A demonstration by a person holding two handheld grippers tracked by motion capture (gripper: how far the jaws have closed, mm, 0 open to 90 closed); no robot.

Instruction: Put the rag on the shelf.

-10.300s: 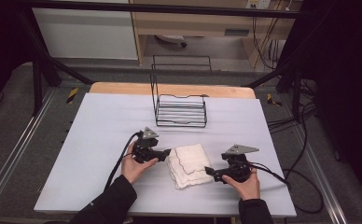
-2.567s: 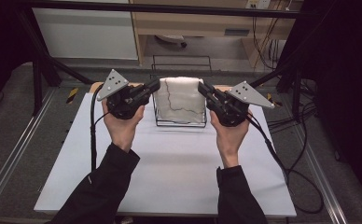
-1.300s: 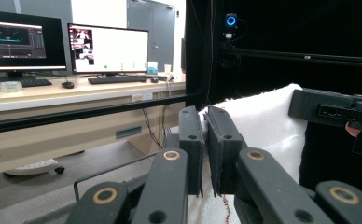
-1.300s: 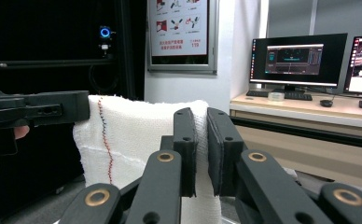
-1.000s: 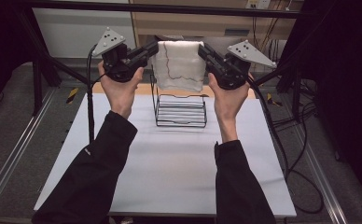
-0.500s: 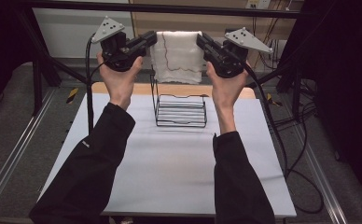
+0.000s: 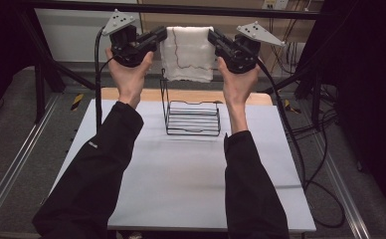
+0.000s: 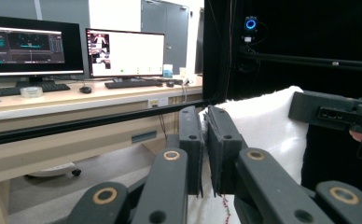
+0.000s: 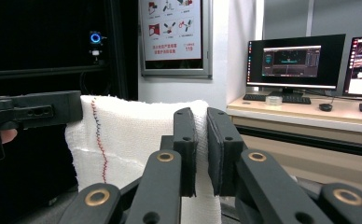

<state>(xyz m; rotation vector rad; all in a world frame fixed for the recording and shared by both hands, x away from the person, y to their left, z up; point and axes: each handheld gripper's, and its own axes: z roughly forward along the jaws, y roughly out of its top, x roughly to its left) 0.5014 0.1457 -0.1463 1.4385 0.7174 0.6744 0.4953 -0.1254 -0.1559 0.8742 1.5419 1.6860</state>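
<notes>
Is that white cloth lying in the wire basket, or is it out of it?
Out. The white cloth hangs in the air, pinched at its top corners by the left gripper and right gripper, above the empty wire basket.

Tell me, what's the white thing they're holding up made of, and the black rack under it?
The white cloth looks like soft woven cotton, matte and a bit fuzzy, with a coloured stitched line near one edge. The black rack looks like thin metal wire, probably painted or coated, because you can see the table through its bars.
</notes>
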